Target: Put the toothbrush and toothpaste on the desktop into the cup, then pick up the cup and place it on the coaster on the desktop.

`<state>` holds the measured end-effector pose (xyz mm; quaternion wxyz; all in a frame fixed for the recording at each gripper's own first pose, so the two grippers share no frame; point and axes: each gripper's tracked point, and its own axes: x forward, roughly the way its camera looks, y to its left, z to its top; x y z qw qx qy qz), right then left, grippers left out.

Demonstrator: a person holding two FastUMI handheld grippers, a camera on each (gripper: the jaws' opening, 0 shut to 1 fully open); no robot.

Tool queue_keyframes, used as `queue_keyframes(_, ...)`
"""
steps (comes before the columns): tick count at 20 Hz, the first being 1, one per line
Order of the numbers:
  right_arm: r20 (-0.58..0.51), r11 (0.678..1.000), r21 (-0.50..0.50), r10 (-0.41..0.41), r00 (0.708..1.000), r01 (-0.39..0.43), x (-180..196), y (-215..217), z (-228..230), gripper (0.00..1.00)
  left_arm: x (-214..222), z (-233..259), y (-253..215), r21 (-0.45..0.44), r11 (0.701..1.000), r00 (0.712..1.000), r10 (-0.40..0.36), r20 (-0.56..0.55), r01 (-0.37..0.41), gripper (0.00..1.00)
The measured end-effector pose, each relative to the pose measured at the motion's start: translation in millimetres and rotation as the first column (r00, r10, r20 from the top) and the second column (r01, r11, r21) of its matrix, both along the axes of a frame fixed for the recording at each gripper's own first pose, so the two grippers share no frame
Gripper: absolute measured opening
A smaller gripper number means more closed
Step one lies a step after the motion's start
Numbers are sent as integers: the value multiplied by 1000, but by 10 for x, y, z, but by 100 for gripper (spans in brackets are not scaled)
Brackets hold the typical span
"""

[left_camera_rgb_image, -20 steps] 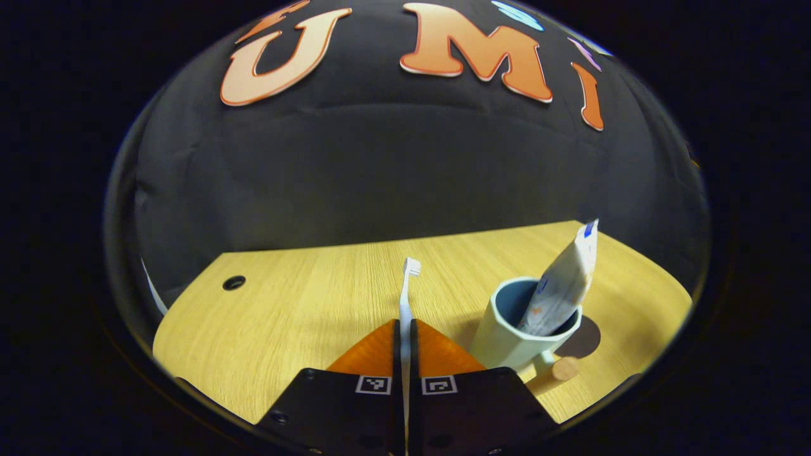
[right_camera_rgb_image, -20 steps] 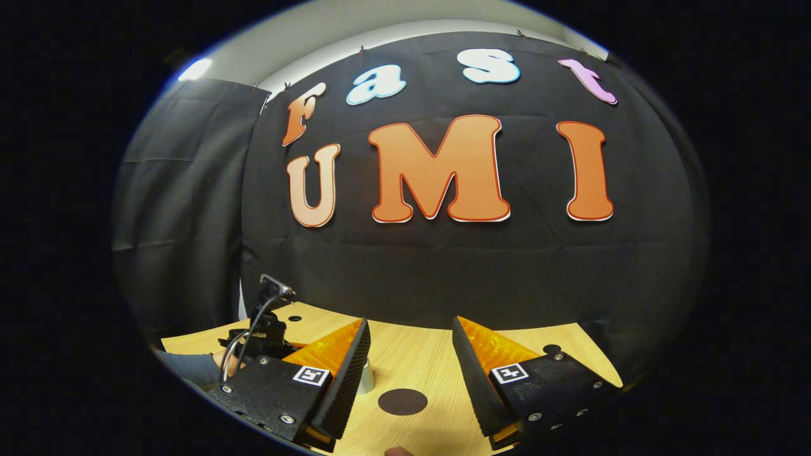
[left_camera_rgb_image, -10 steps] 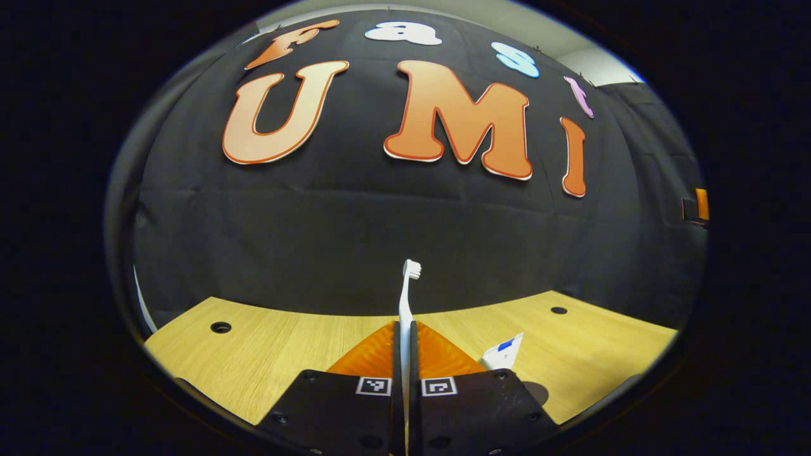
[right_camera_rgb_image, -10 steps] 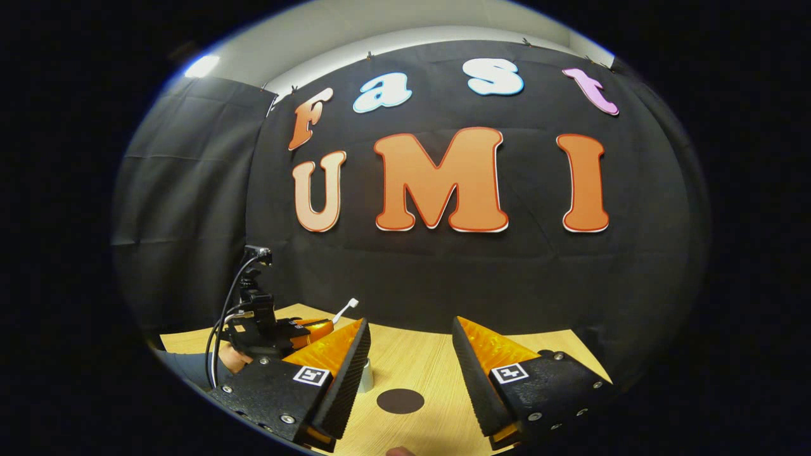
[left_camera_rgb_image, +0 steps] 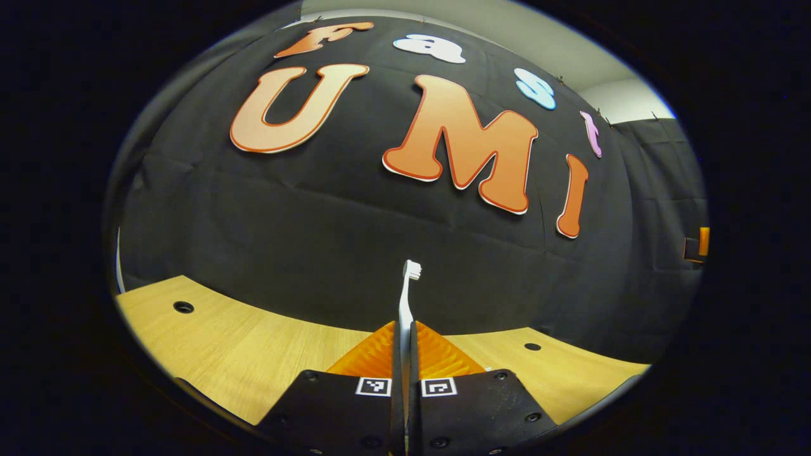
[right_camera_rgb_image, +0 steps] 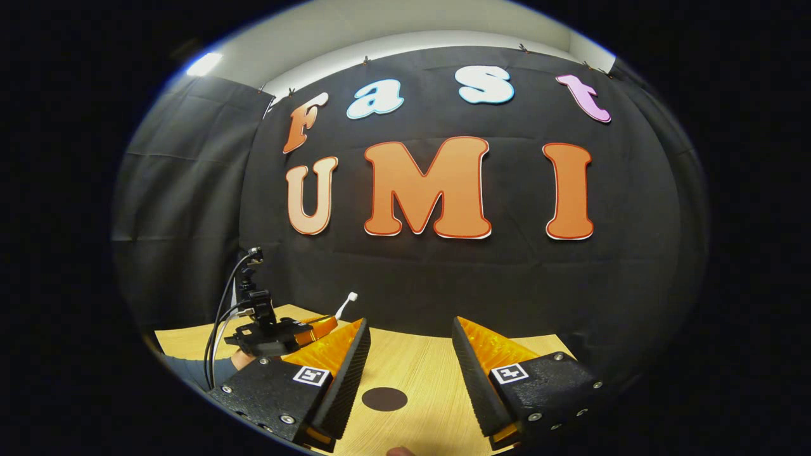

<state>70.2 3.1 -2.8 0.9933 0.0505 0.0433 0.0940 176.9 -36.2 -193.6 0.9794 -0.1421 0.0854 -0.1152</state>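
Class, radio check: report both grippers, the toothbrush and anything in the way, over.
Left gripper shut on toothbrush, head up, above desktop. Right gripper open, empty, over coaster. Nothing blocking seen.

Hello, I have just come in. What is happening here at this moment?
A person holds a gripper in each hand over a wooden desk. The left gripper is shut on a white toothbrush, lifted off the desk with its bristle end pointing forward and up. The right gripper hangs open, holding nothing, above a dark round coaster, which is bare. So the toothbrush is not yet in a cup, and no cup stands on the coaster.
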Motion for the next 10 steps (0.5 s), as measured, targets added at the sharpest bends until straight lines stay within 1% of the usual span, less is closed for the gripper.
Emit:
queue_keyframes(3, -7, 1000, -4, 5, 1000, -5, -4, -1, -61, 78, 24, -140, -74, -43, 999, 999, -19, -34, 17, 2)
queue_keyframes(4, -12, 1000, -6, 2, 1000, -2, 3, -2, -80, 78, 23, -141, -72, -65, 998, 999, -14, -29, 12, 3)
queue_keyframes(7, -24, 1000, -5, 6, 1000, -6, 19, -4, -141, 78, 43, -104, -100, -78, 997, 1000, -15, -16, 13, 2)
queue_keyframes(8, -23, 1000, -3, 10, 1000, -10, 17, 10, -138, 78, 32, -117, -124, -67, 998, 1000, -15, -18, 13, 2)
queue_keyframes(10, -23, 1000, 1, 10, 1000, -10, 28, 0, -133, 78, 18, -170, -188, -89, 996, 999, -32, -38, 29, 2)
